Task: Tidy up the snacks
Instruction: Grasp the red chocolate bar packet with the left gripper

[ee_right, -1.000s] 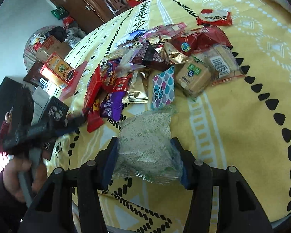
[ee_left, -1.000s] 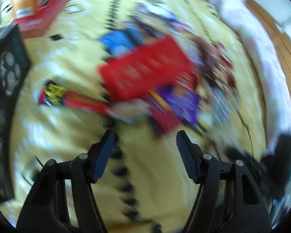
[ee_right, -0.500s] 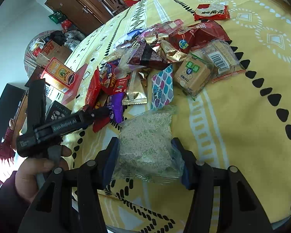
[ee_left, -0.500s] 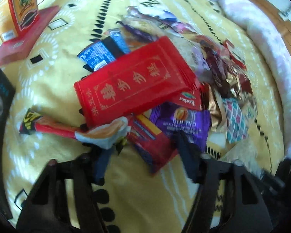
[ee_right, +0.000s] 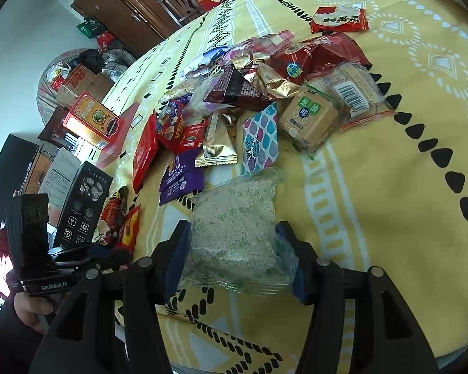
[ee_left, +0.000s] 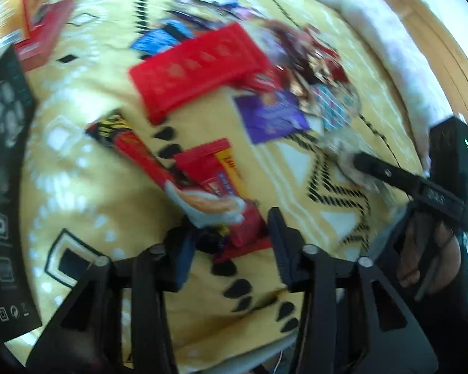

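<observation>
Snack packets lie in a pile [ee_right: 249, 93] on a yellow patterned bedspread [ee_right: 390, 162]. My left gripper [ee_left: 231, 246] is shut on two red packets: a red and yellow one [ee_left: 209, 168] and a long red bar [ee_left: 134, 149], whose pale end sits between the fingers. Both lie apart from the pile, below a flat red box [ee_left: 196, 68] and a purple packet [ee_left: 271, 115]. My right gripper [ee_right: 234, 249] is shut on a clear bag of pale grains [ee_right: 234, 212], near the pile's front edge. The left wrist view is blurred.
A black carton [ee_right: 84, 205] and an orange-red box [ee_right: 93, 118] stand at the bed's left edge. A person's hand [ee_right: 31, 308] holds the left gripper's handle. Beyond the bed are wooden furniture [ee_right: 124, 9] and clutter. Bare bedspread lies to the right of the pile.
The left gripper's jaws narrowed onto the two red packets and drew them out from under the red box, away from the pile. The right gripper kept still with its bag.
</observation>
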Demonstrator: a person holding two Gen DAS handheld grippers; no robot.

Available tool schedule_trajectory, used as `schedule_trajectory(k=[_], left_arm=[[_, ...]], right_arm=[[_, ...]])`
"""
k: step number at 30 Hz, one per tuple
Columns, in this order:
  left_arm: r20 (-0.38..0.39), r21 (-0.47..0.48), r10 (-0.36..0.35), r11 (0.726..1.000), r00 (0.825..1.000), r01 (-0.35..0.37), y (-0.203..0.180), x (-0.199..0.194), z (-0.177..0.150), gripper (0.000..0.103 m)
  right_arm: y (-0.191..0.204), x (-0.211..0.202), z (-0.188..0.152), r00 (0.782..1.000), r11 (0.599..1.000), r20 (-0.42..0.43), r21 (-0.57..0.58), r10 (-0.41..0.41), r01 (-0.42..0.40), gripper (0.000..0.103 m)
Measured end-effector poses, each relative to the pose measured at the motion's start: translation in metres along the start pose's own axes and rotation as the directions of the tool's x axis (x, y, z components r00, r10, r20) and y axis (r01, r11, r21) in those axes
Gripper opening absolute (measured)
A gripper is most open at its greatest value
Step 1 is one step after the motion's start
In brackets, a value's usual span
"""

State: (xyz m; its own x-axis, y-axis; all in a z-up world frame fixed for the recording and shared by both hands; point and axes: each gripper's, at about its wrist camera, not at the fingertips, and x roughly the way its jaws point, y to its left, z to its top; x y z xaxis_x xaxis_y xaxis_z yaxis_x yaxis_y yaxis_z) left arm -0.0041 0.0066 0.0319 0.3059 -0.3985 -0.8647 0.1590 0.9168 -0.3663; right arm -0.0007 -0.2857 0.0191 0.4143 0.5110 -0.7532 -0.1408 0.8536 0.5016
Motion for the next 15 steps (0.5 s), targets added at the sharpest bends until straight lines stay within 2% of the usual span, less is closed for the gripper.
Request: schedule_trajectory(k=[5,7,8,9,10,12,15], left_arm=[[0.048,-0.003,0.068,0.998,0.997,-0.067,-0.011,0.006,0.015,0.056],[0.038,-0.001,0.054,0.999,0.998,-0.054,-0.018,0.013,0.022,0.052],[0.017,0.028,0.024,0.999,1.000,-0.025,-0.026,0.017,0.021,0.042],[-0.010,0.093,-0.018,0.995,1.000,0.019,-0.041,0.020,0.018,0.039],[-0.029,0.178,-0.054,0.982,0.998,0.059,-0.057,0.019,0.011,0.040],[-0.022,0.268,-0.081,0.960,0.996,0.084,-0.076,0.016,0.000,0.040],[0.025,0.240,-0.026,0.970,0.999,0.019,-0.071,0.017,-0.007,0.040]], right_arm=[[-0.001,0.000,-0.001,1.000,1.000,-0.001,0.005,0.001,-0.001,0.062],[0.000,0.000,-0.001,1.000,1.000,-0.002,0.003,0.000,0.000,0.062],[-0.001,0.000,-0.001,1.000,1.000,-0.002,0.003,0.000,0.000,0.062],[-0.001,0.000,-0.001,1.000,1.000,-0.003,0.003,0.001,-0.001,0.062],[0.000,0.000,-0.001,1.000,1.000,-0.003,0.003,0.001,-0.001,0.062],[0.000,0.000,-0.001,1.000,1.000,-0.004,0.003,0.000,0.000,0.062],[0.000,0.001,0.000,1.000,1.000,-0.007,0.002,-0.001,0.001,0.062]])
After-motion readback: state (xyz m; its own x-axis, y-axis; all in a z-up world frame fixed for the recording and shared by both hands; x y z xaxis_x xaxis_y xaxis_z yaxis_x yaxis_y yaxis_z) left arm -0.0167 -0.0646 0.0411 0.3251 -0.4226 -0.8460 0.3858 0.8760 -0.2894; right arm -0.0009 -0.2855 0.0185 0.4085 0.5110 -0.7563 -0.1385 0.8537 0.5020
